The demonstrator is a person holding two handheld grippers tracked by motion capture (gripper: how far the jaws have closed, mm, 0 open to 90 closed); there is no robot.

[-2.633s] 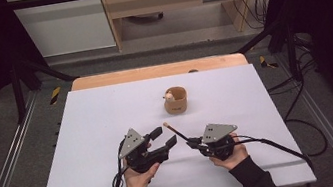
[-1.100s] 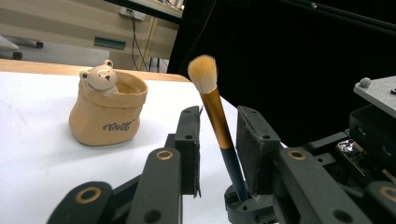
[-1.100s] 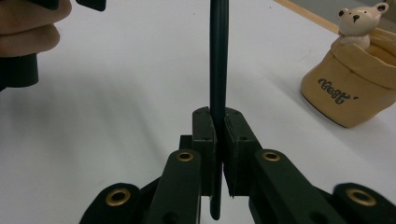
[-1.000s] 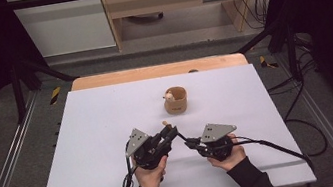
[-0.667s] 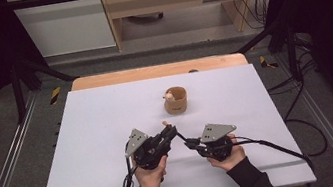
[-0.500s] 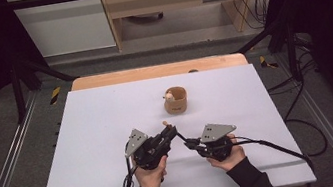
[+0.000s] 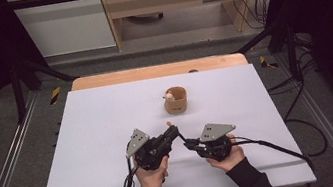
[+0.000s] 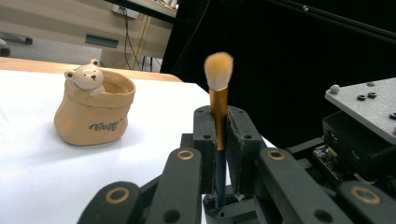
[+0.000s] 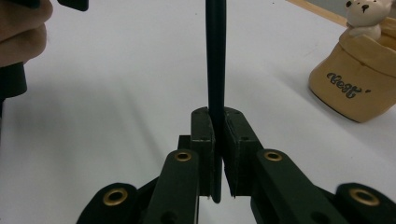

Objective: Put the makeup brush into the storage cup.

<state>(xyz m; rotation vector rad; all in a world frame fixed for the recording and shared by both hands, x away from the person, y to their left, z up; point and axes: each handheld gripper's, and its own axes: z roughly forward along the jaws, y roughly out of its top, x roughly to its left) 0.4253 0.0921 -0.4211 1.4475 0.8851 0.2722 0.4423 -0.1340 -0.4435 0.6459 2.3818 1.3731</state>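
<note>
— On the white table top, what have you got laid out, biggest first?

— You have the white board itself, with a strip of wooden table showing along its far edge. Beyond your hands stands the tan bear pot, a sack-shaped ceramic holder with a little bear head perched on its rim; in the left gripper view it sits upright, well apart from the jaws.

— And your two tools?

— Your left gripper and your right gripper lie close together near the table's near edge, tips pointing toward each other. Your left hand and right hand come in from the bottom of the high view.

— Where is the makeup brush?

— Both grippers hold it between them, off the table, short of the pot. Your left gripper's jaws have just been closing, and they now clamp the brush at its gold ferrule, the pale bristle tuft standing clear above the fingers. Your right gripper pinches the dark handle end, its jaws pressed tight on the thin shaft in the right gripper view.
</note>
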